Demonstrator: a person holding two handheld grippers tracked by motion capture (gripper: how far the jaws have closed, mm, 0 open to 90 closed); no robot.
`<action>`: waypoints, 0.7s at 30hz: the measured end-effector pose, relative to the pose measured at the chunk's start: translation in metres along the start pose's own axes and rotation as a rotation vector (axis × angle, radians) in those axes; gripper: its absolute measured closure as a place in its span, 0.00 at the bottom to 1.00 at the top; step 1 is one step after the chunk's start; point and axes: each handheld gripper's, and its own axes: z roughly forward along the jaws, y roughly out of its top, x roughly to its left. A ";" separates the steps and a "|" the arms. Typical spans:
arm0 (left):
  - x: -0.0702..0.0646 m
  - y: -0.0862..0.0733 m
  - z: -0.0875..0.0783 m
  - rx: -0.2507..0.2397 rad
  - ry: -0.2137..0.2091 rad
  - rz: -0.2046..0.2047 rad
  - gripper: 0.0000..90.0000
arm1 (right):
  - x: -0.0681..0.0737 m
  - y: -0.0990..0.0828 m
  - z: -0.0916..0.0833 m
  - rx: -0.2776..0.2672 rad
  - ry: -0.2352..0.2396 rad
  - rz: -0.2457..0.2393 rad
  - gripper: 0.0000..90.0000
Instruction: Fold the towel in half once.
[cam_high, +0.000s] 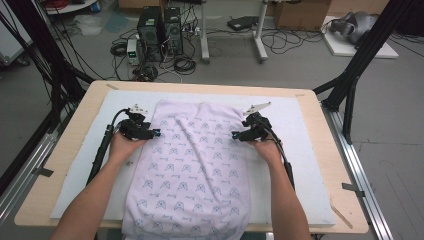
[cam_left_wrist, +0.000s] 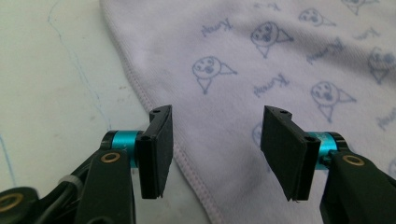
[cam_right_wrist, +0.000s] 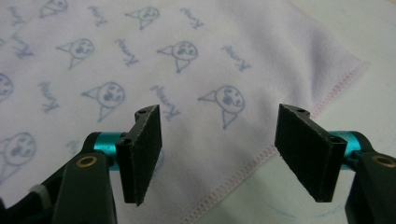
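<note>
So there's a pale lilac cloth (cam_high: 187, 170) with a little blue cartoon print spread flat on a white mat (cam_high: 305, 150) covering the table (cam_high: 65, 145). It runs from the far part of the mat all the way to the near edge, where it hangs over a bit.

The left gripper (cam_high: 156, 133) sits at the cloth's left edge, about a third of the way down from the far end, pointing inward. In the left gripper view the fingers (cam_left_wrist: 156, 149) are apart with nothing pinched, and the stitched hem runs right through the gap between them, down on the mat.

The right gripper (cam_high: 235, 134) mirrors it on the cloth's right edge, also pointing inward. In the right gripper view its fingers (cam_right_wrist: 142, 154) are spread wide and released too, with the hem and its pinkish stitching crossing under the gap. Both hands look low, close to the fabric, but I can't tell if the fingertips actually touch it.
</note>
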 end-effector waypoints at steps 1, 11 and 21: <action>0.001 0.000 0.002 0.010 0.006 -0.001 0.50 | -0.001 -0.001 0.000 0.005 -0.005 0.003 0.35; 0.003 -0.001 0.002 0.031 0.078 0.020 0.76 | -0.003 -0.008 0.006 0.042 -0.015 0.051 0.50; 0.007 -0.001 -0.003 0.044 0.061 -0.001 0.98 | -0.008 -0.009 0.004 0.030 0.055 0.166 0.91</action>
